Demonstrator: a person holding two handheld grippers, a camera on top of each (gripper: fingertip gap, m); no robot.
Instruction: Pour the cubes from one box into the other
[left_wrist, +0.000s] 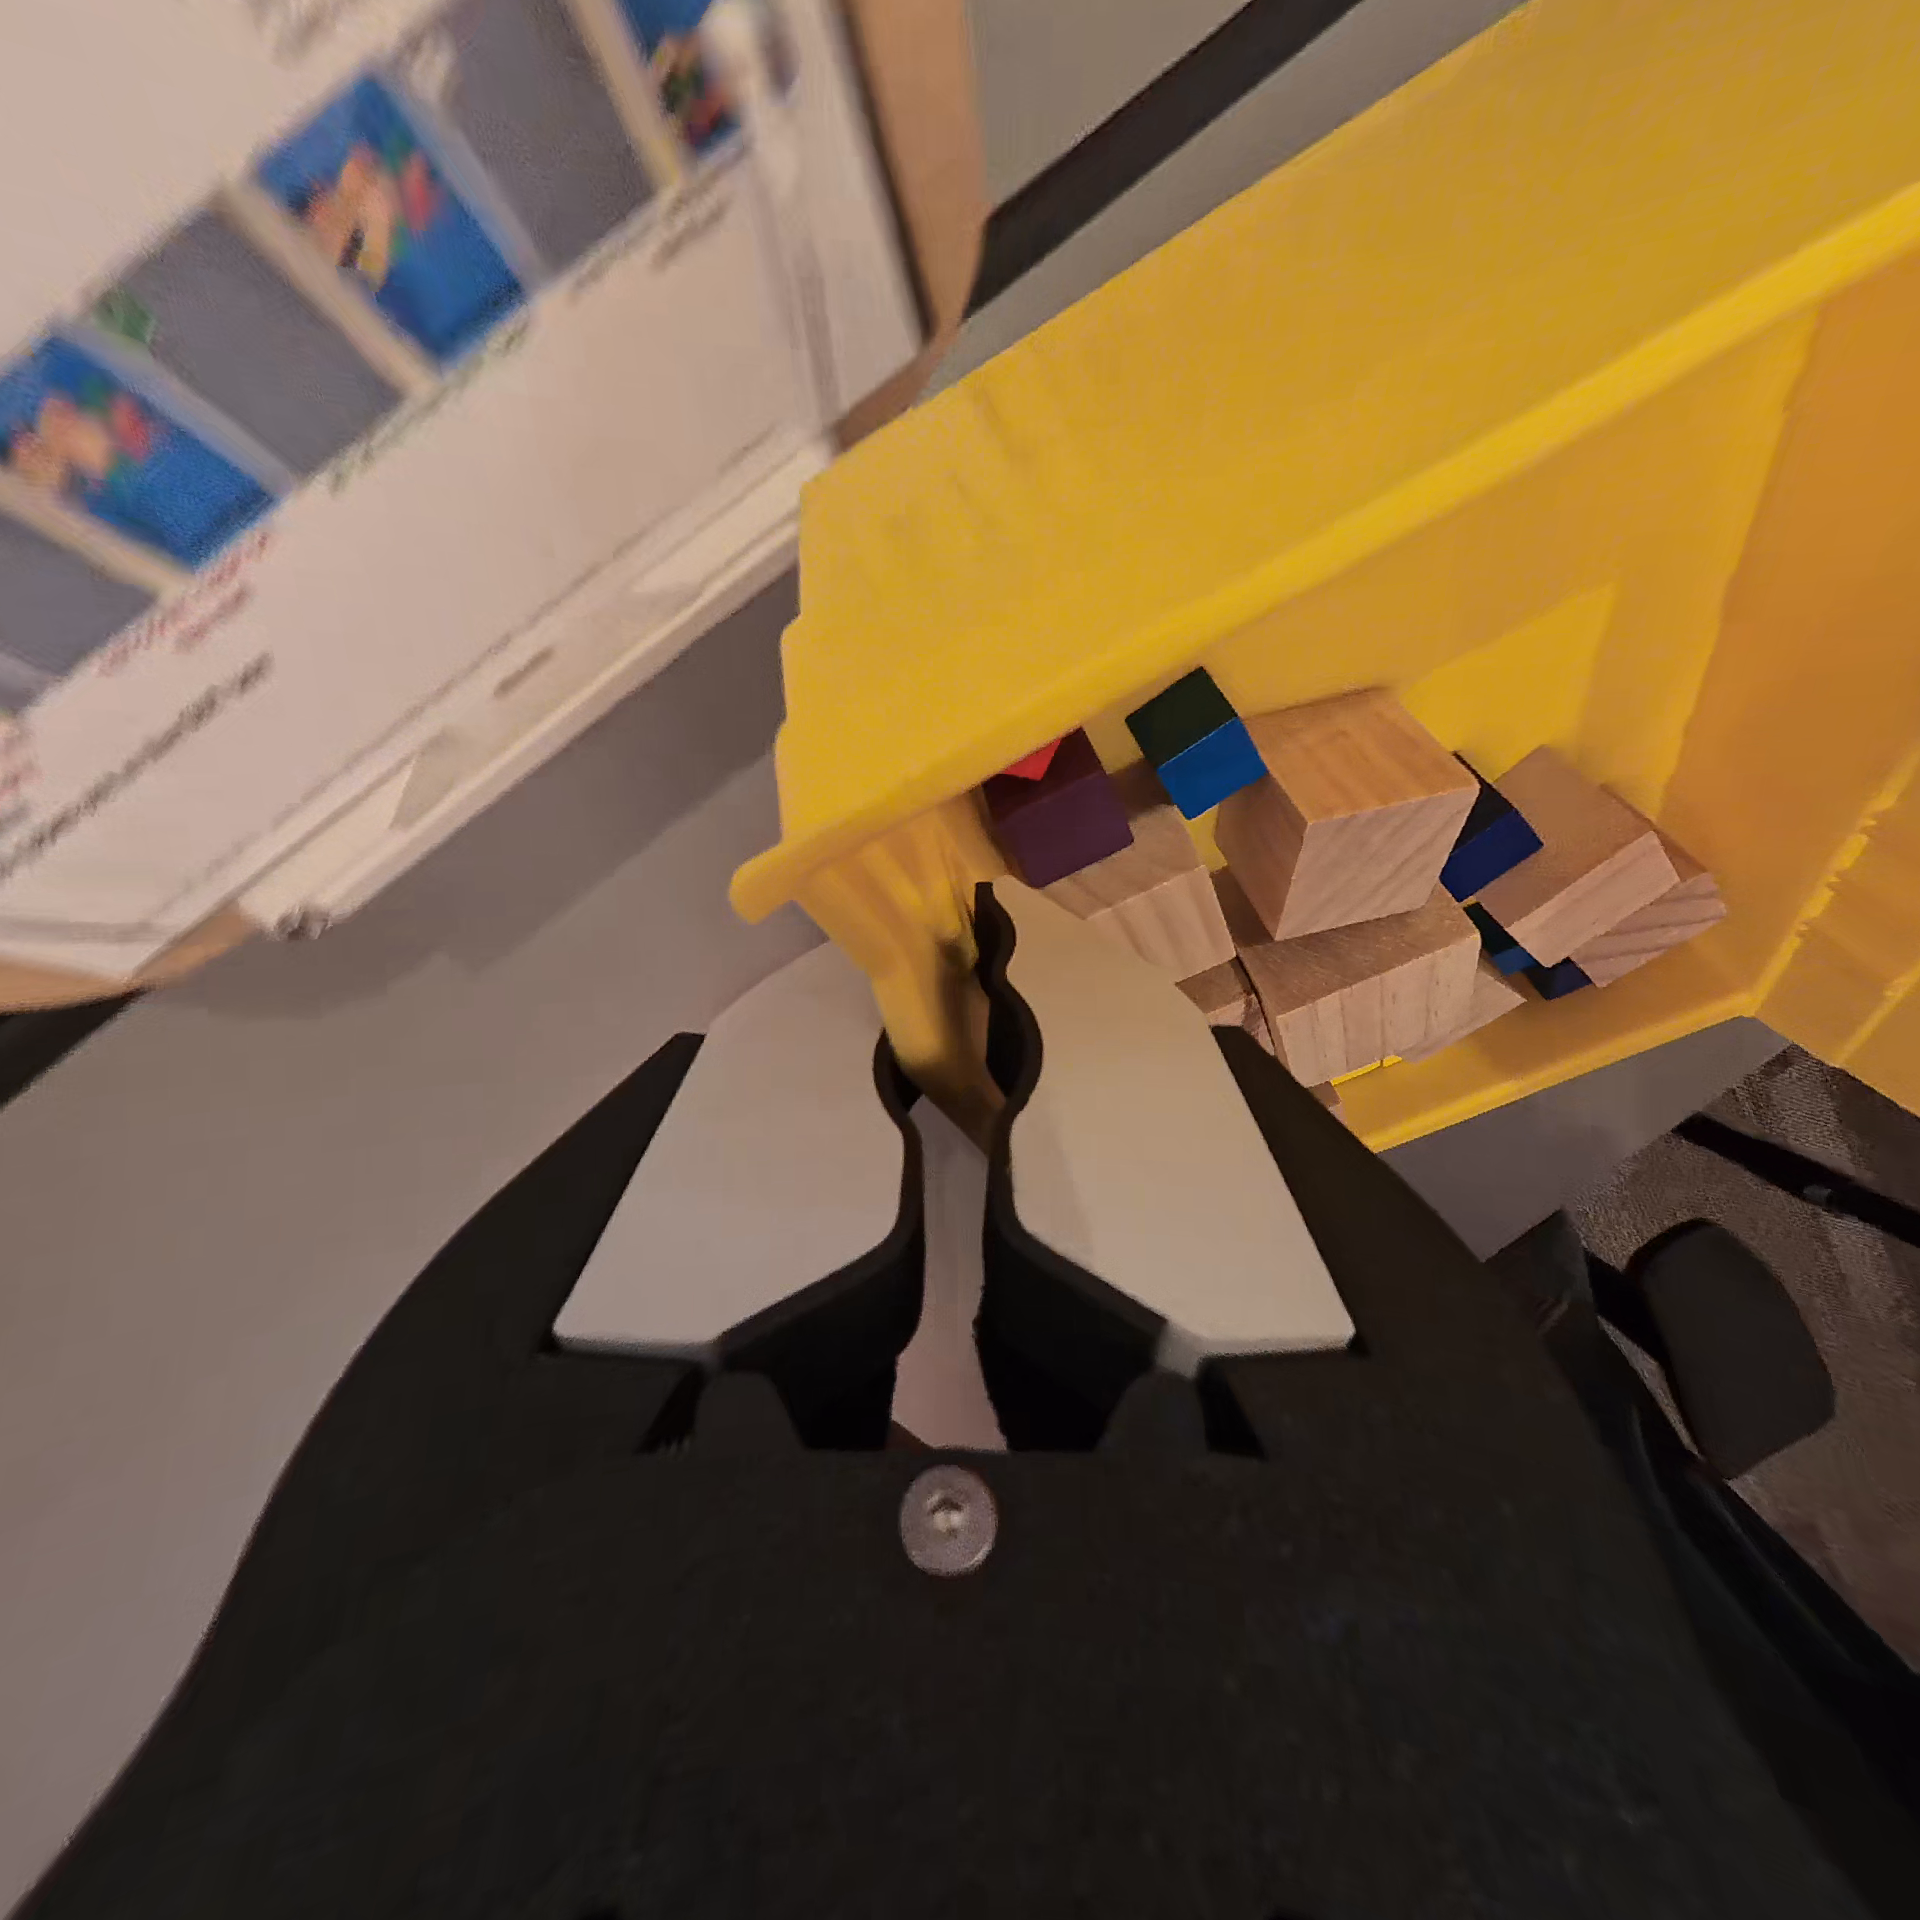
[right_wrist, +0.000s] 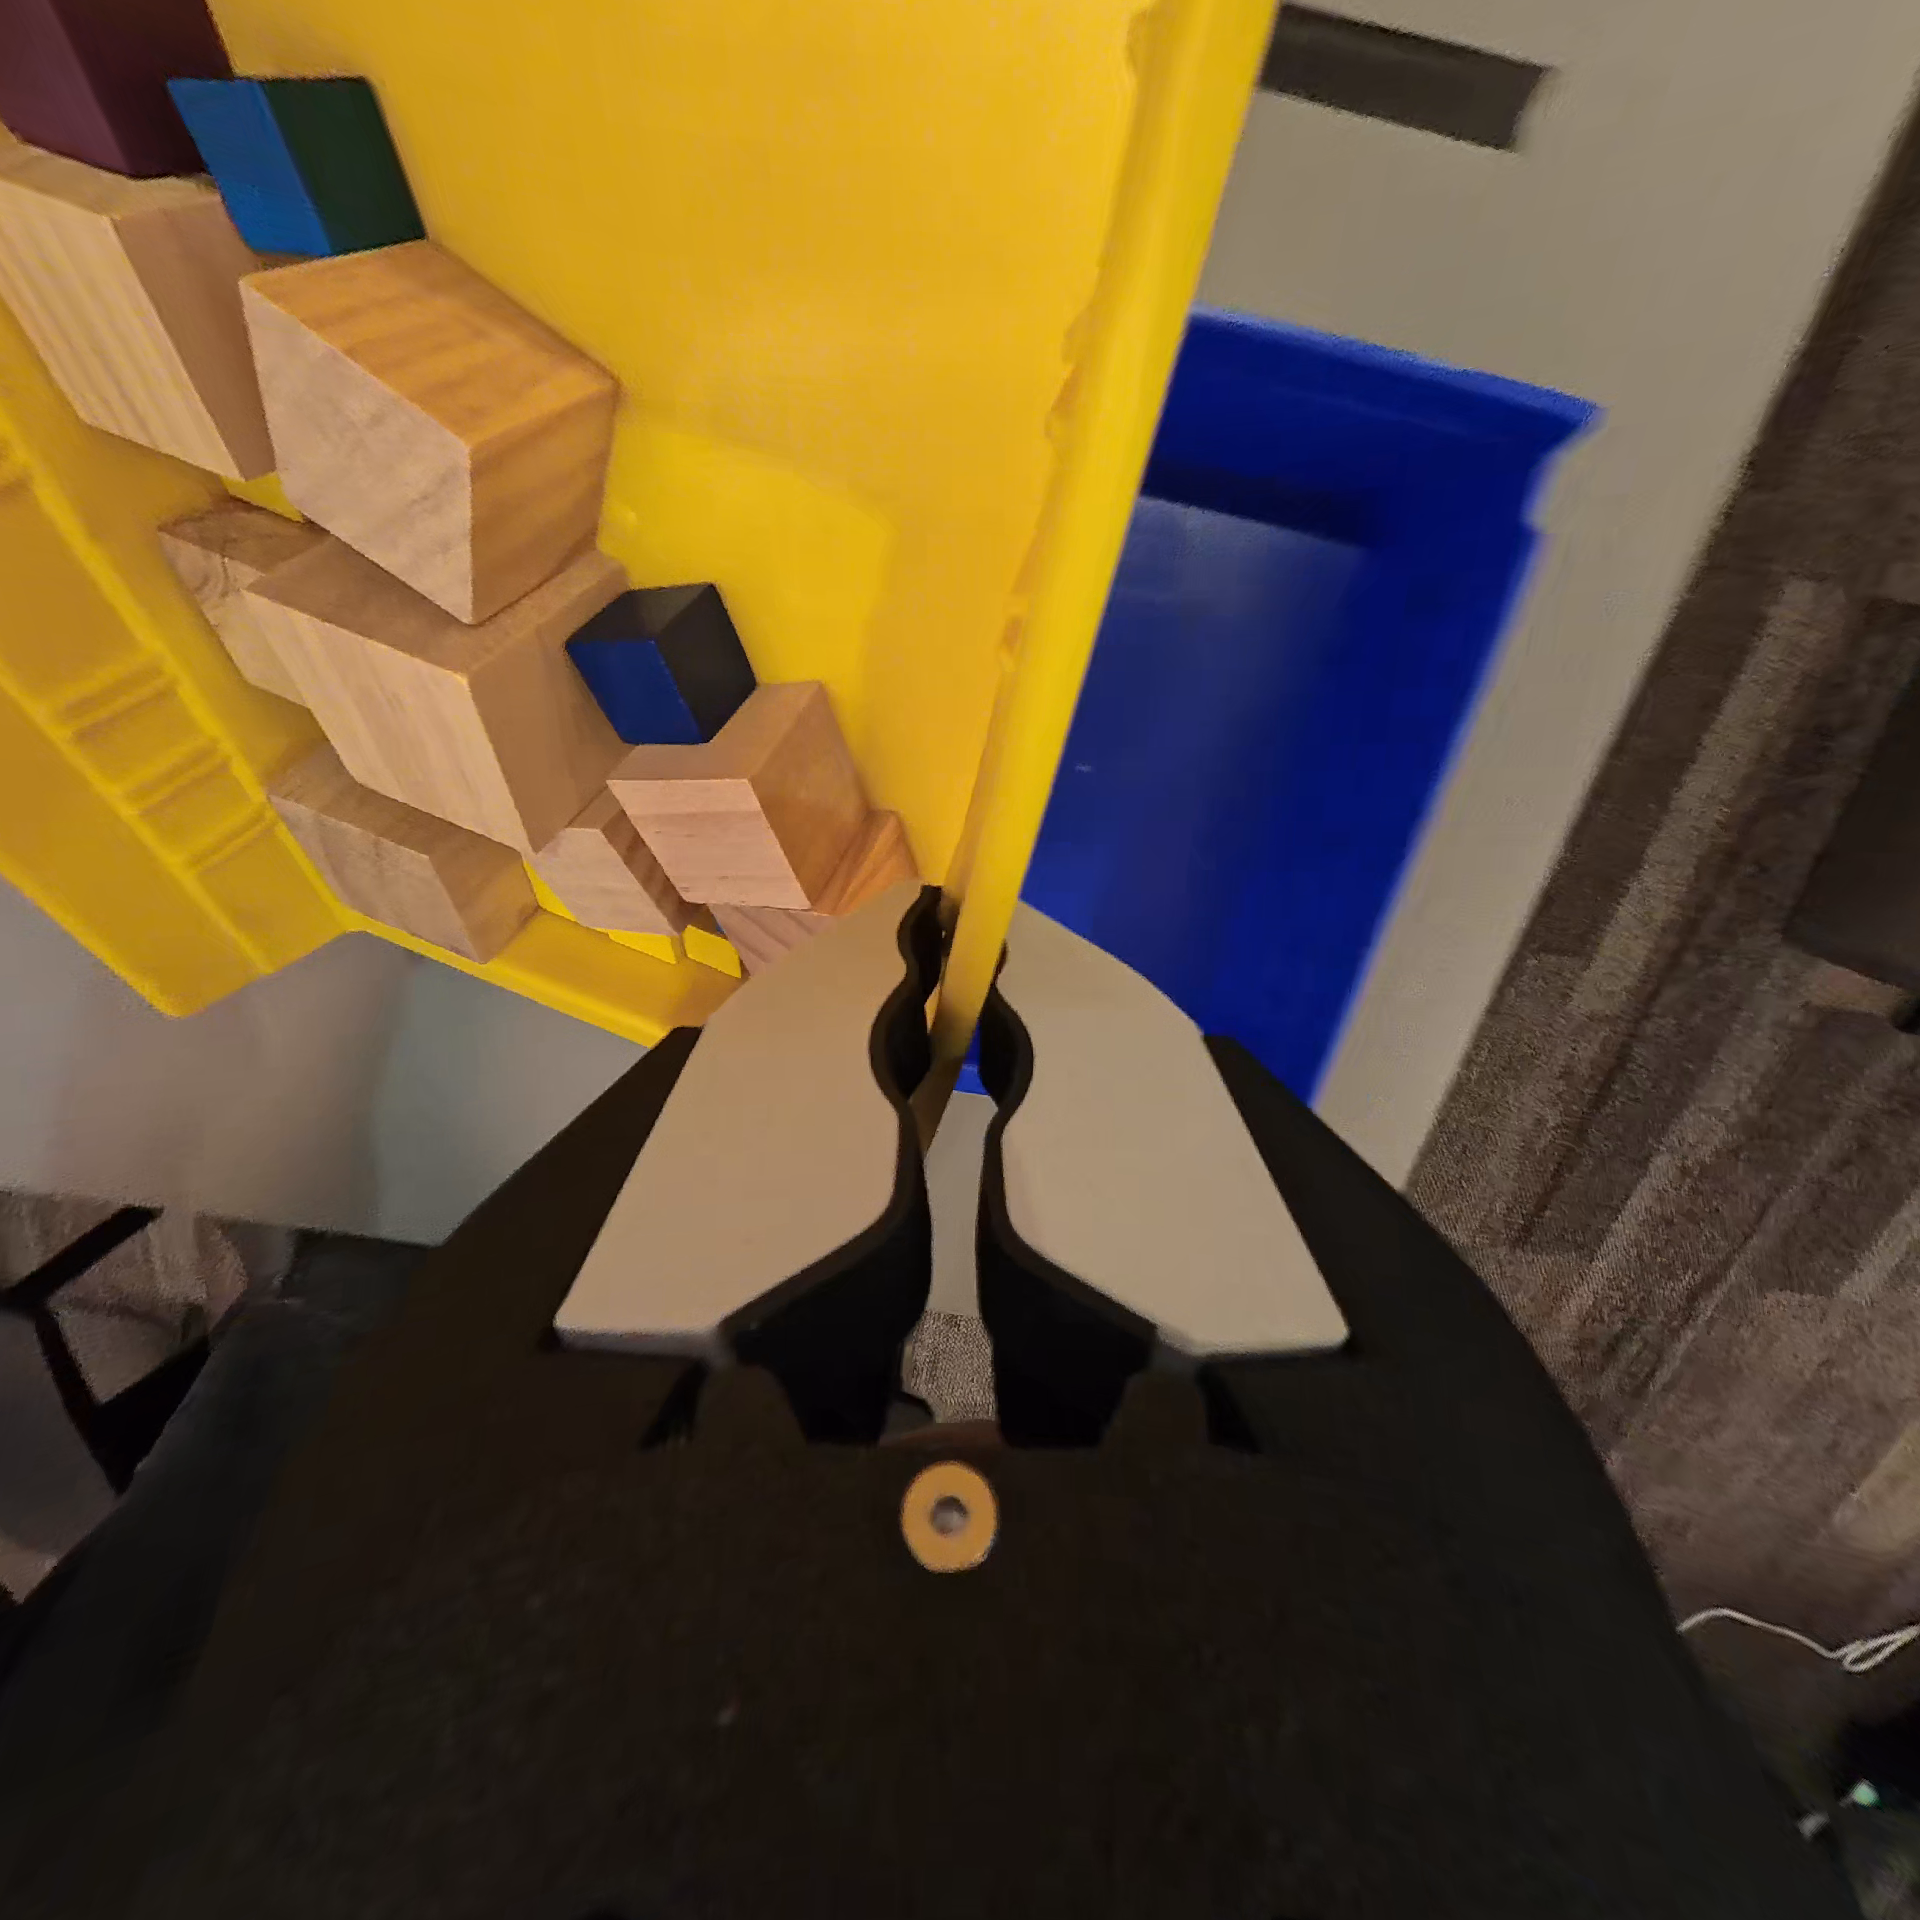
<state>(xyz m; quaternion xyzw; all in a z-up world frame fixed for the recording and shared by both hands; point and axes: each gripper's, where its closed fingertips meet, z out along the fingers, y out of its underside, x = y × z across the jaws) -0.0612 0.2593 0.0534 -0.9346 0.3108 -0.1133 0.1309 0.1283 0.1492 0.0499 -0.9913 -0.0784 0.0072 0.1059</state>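
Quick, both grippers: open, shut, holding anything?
Left gripper: shut on a wall of the yellow box.
Right gripper: shut on the yellow box's opposite wall.

Warm, fairly dim indoor light, soft shadows under the yellow box (left_wrist: 1299, 499), posters (left_wrist: 395, 239) left of it smeared by motion blur, blue box (right_wrist: 1299, 675) edges streaked beside the yellow wall, wide-angle bending at frame edges, near black gripper bodies dark, little glare.
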